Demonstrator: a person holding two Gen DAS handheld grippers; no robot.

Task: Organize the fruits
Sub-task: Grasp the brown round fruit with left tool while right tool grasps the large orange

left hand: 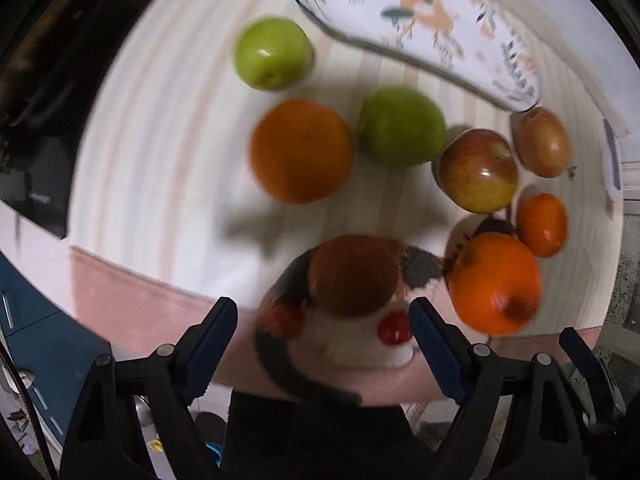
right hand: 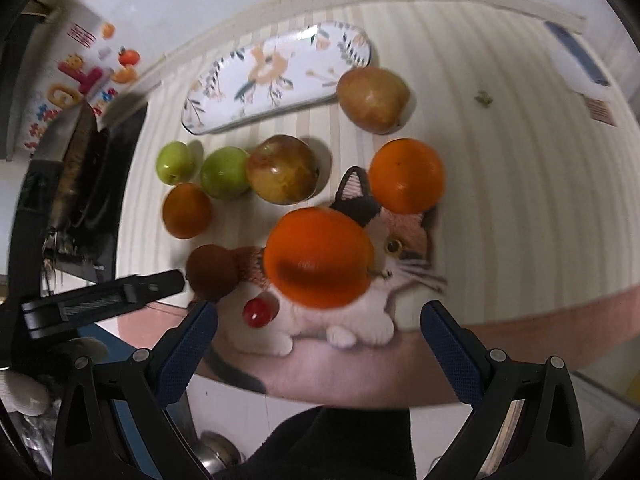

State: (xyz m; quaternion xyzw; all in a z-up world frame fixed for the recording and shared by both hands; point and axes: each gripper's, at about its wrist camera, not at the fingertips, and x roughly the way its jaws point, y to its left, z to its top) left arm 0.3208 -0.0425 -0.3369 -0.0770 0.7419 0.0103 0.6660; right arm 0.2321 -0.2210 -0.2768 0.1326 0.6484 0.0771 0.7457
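Both hand-held grippers, left (left hand: 324, 344) and right (right hand: 320, 344), gape wide and hold nothing above the striped cream bench (right hand: 520, 160). Loose fruit lies between an oval floral-print ceramic tray (right hand: 280, 76) and a calico plush cat (right hand: 360, 280): two glossy green apples (right hand: 224, 178), rounded oranges (right hand: 318, 256), reddish apples (right hand: 282, 168).

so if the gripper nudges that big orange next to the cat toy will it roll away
Probably: the orange is round and sits free on the flat striped tablecloth. The plush cat beside it may stop it that way. Its skin looks smooth, so open fingers could slip.
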